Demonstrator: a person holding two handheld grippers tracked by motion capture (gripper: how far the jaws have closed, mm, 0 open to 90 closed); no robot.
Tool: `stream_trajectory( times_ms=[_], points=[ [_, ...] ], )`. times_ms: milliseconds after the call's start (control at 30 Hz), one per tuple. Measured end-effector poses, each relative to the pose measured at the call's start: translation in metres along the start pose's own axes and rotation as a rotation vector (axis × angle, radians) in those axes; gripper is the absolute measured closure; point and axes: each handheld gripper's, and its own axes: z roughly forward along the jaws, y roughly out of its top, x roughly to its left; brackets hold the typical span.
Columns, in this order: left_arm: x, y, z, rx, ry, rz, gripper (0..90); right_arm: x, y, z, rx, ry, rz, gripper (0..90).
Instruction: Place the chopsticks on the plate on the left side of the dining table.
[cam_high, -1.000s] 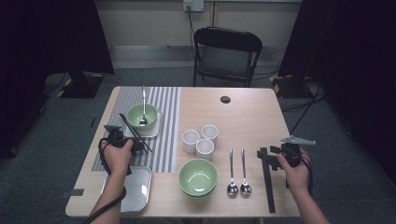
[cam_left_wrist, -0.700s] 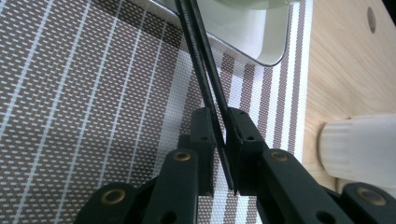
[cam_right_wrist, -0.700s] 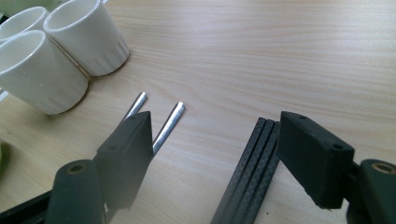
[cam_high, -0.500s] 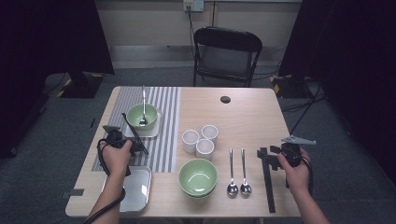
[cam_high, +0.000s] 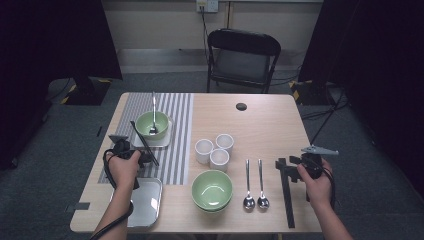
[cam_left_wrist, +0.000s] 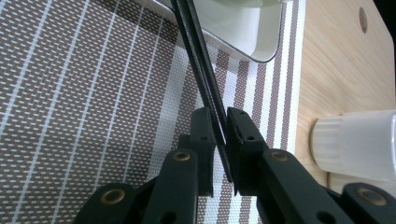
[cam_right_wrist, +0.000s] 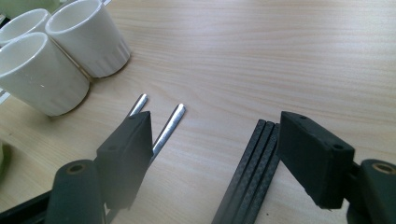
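Nearest to me, my right gripper (cam_high: 294, 163) hovers at the table's (cam_high: 260, 120) right side with its jaws standing wide and holding nothing; in the right gripper view they straddle bare wood, the spare black chopsticks (cam_right_wrist: 250, 172) just inside one jaw and the handles of the two spoons (cam_right_wrist: 161, 128) by the other. To the left, my left gripper (cam_left_wrist: 220, 140) has just been closing its jaws, and they now pinch a pair of black chopsticks (cam_left_wrist: 198, 70) over the striped placemat (cam_left_wrist: 88, 107). Those sticks run away from me and rest their far ends on the small white tray (cam_high: 167, 140) that carries the far green bowl (cam_high: 150, 124). The three white cups (cam_high: 215, 150) stand in the middle, with the near green bowl (cam_high: 212, 190) on my side of them.
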Motion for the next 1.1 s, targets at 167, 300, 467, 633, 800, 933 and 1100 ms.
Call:
stream_trajectory(
  times_ms=[167,300,467,633,800,933,1100],
  points=[
    [0.0017,0.0001,0.0028,-0.006,-0.026,-0.007,81.2,0.0004,0.0003,0.0001,-0.003,0.001,-0.004,26.3],
    [0.0018,0.0009,0.0044,0.003,-0.007,0.012,81.7,0.0004,0.0004,0.0002,-0.003,0.002,-0.004,26.3],
    [0.0017,0.0011,0.0045,0.010,-0.028,0.004,83.6,0.0002,0.0003,-0.0001,-0.004,0.002,-0.004,26.3],
    [0.0009,0.0019,0.0043,-0.013,-0.029,-0.025,82.2,-0.0003,0.0001,-0.0004,-0.003,0.002,-0.001,26.3],
    [0.0017,0.0029,0.0055,-0.012,-0.031,-0.034,82.5,-0.0003,0.0000,-0.0001,-0.004,0.001,0.000,26.3],
    [0.0022,0.0033,0.0069,-0.013,-0.030,-0.039,83.8,0.0002,0.0001,0.0002,-0.004,0.002,-0.001,26.3],
    [0.0022,0.0040,0.0060,-0.012,-0.044,-0.040,86.3,0.0002,-0.0002,0.0009,-0.002,0.001,-0.003,26.3]
  ],
)
